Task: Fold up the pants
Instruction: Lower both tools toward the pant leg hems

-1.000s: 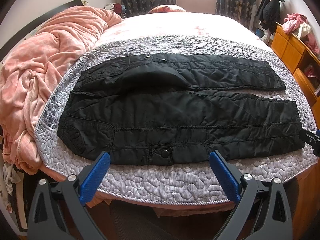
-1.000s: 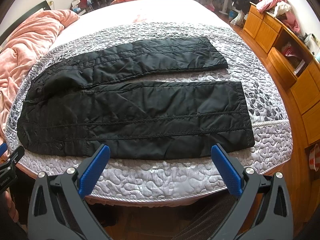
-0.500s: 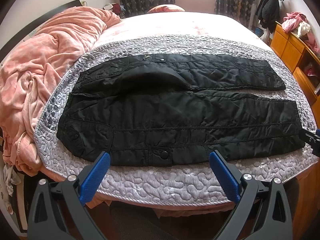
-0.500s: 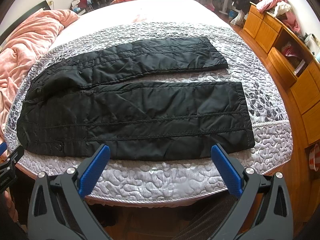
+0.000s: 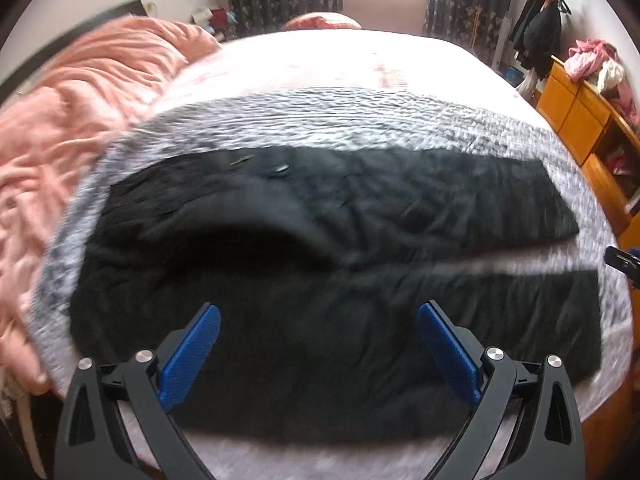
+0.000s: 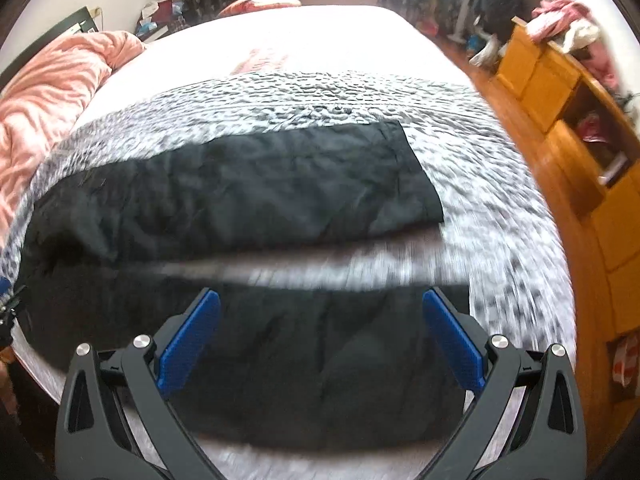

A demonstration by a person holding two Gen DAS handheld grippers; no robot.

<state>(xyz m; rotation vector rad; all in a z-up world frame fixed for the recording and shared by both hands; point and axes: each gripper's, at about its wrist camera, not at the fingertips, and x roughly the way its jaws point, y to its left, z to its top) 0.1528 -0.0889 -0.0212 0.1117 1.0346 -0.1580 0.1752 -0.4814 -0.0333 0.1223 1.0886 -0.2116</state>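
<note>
Pants [image 5: 320, 264], black, lie flat on the grey quilt [image 5: 360, 120] beneath my left gripper [image 5: 320, 354] and right gripper [image 6: 322, 340], both spread wide and empty; blur hides detail. Beyond, a pink blanket [image 5: 80, 112] sits bunched on the bed.

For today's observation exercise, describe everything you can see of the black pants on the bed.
The black pants look like slightly shiny, wrinkled fabric with a snap near the waist. They lie flat and unfolded on the grey quilt, waist toward the pink blanket, legs apart with a strip of quilt between. Nothing grips them; both grippers' jaws stand open above the near leg.
</note>
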